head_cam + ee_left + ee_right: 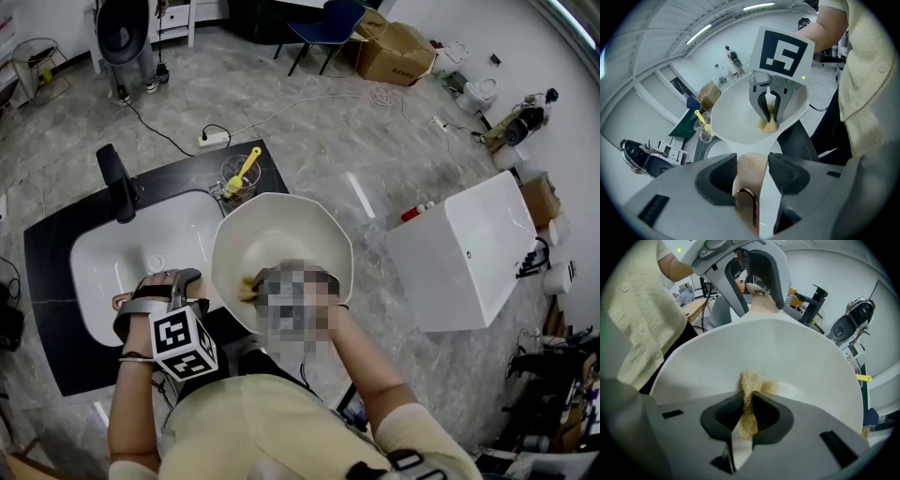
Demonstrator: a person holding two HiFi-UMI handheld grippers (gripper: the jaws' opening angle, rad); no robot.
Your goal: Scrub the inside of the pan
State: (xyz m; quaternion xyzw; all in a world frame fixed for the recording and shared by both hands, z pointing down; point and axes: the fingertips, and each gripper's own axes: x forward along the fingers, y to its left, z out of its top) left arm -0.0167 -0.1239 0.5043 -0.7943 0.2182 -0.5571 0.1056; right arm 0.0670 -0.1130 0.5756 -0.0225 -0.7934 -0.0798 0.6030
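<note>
A white pan (281, 230) is held tilted over the counter's edge. My left gripper (183, 281) is shut on its beige handle (751, 176), whose copper hanging loop (749, 206) lies between the jaws. In the left gripper view the pan (736, 124) opens toward me. My right gripper (747, 416) is shut on a yellowish scrub pad (750, 383), which presses on the pan's inner floor (797, 362). The left gripper view also shows the right gripper (769, 110) with the pad (768, 125). In the head view a mosaic patch covers most of the right gripper, and only the pad's edge (247, 286) shows.
Left of the pan lie a white sink basin (141, 248) and a black faucet (117, 183) in a black counter (47, 272). A clear cup with a yellow brush (239, 176) stands behind the pan. A white box (469, 253) is at the right, and cables cross the floor.
</note>
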